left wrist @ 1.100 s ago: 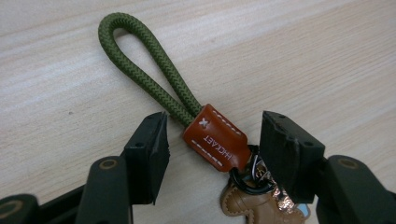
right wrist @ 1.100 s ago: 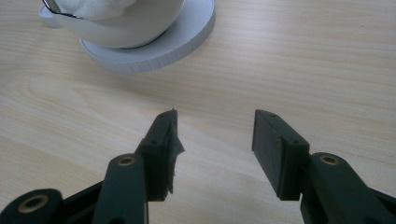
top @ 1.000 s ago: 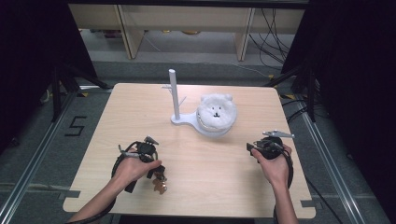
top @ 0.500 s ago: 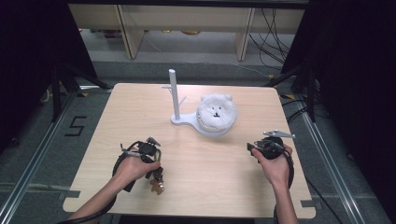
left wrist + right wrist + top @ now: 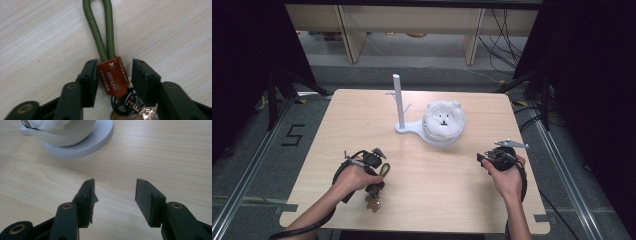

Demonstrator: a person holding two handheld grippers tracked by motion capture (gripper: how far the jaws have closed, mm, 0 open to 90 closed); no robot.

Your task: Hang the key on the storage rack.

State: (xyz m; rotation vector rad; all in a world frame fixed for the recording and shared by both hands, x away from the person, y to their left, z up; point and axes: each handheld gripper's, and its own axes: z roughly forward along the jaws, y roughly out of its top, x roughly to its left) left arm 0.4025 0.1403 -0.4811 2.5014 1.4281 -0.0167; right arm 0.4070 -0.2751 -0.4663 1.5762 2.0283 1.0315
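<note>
From the high view, the left hand-held gripper [image 5: 373, 172] sits at the near left part of the desk [image 5: 447, 200], held low over a keyring [image 5: 374, 196] that lies on the wood just under the hand. The green cord loop [image 5: 385, 170] pokes out beside the gripper. The right hand-held gripper [image 5: 484, 160] hovers near the right edge, well apart from the keyring. Farther back, near the middle of the desk, a white stand [image 5: 399, 107] rises from a flat base, and a fluffy white bear head [image 5: 443, 120] sits on that base just beside the post.

In the left gripper view, the left hand-held gripper [image 5: 113, 75] has its jaws apart, having just opened a little, with the brown leather tag [image 5: 113, 76] of the keyring between them. The left pad looks to be touching the tag's edge or nearly so; the right pad stands clear of it, so nothing is clamped. The green cord [image 5: 100, 30] runs away from the tag up across the desk, and a dark metal ring [image 5: 125, 102] with some shiny pieces hangs at the tag's near end.

In the right gripper view, the right hand-held gripper [image 5: 115, 195] has its jaws wide apart over bare wood, nothing between them. The round white base [image 5: 82, 145] lies ahead, with the bowl-like underside of the bear head on it.
</note>
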